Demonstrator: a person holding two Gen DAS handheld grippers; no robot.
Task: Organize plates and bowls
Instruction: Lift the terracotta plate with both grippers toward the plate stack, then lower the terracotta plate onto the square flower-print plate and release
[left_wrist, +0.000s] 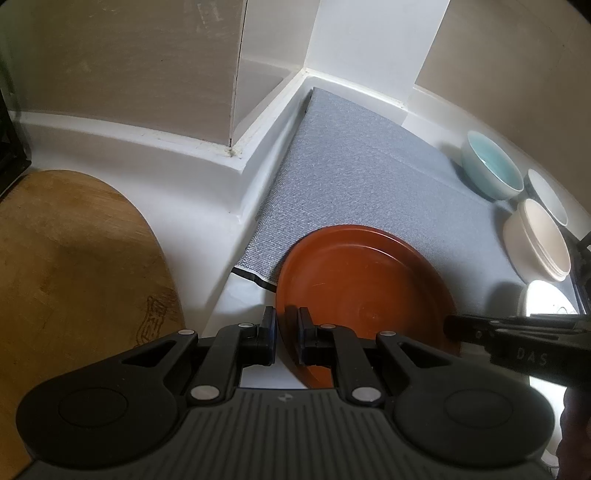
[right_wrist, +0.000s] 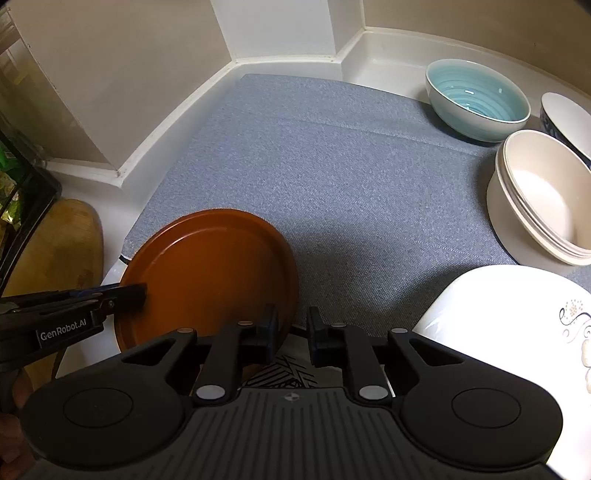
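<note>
Left tongs clamp brown plate rim; right tongs parted, empty, beside plate.

I'm in a home kitchen: white table corner, grey mat ahead of my tool, bowls far right, wooden cutting board left.

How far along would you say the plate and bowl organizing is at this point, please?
Done: cream bowls sit nested at the mat's right side. In hand: the left gripper straddles the brown plate's rim, apparently gripping it; the right gripper is open at its opposite edge. Left: the teal bowl, dark-patterned bowl and white floral plate lie separate.
</note>
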